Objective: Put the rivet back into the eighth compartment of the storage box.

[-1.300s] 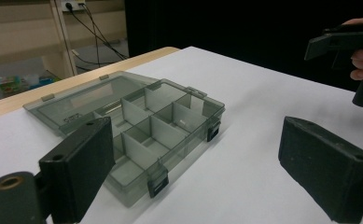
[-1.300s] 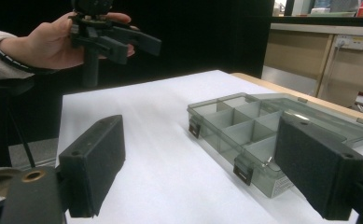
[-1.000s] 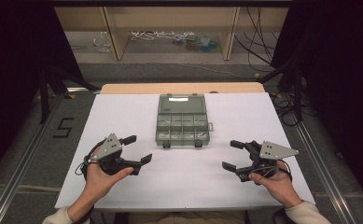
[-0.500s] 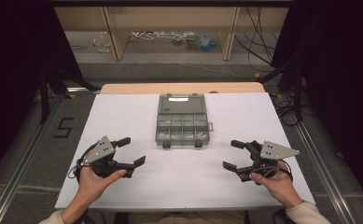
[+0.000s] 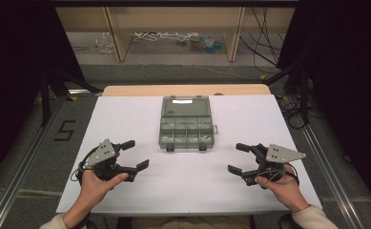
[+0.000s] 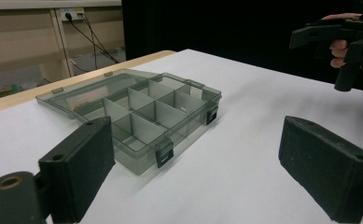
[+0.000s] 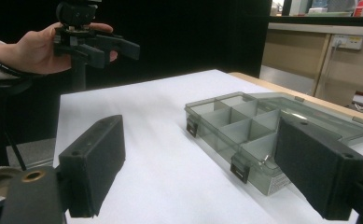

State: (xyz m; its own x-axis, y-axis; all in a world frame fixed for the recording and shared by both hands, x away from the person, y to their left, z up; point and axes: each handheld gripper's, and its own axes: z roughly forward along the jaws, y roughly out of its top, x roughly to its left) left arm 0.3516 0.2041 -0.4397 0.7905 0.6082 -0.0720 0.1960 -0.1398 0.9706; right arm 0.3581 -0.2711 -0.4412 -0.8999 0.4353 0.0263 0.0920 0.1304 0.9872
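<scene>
The grey see-through compartment box lies open at the middle of the white worktop, toward twelve o'clock. Its lid is folded flat behind it, and two latches hang at the near edge. The cells look empty, save perhaps a small bit in one near cell, too small to tell.

The left tongs sit at about eight o'clock from the box and the right tongs at about four o'clock. Both are spread wide, hold nothing, and stand well apart from the box.

The box looks light. A push on one near corner would likely slide or turn it on the smooth sheet, and a pinch on a thin wall could tip it. A closing lid might catch a latch.

A pale label on the lid is too blurred to read. The floor at nine o'clock bears a "5".
</scene>
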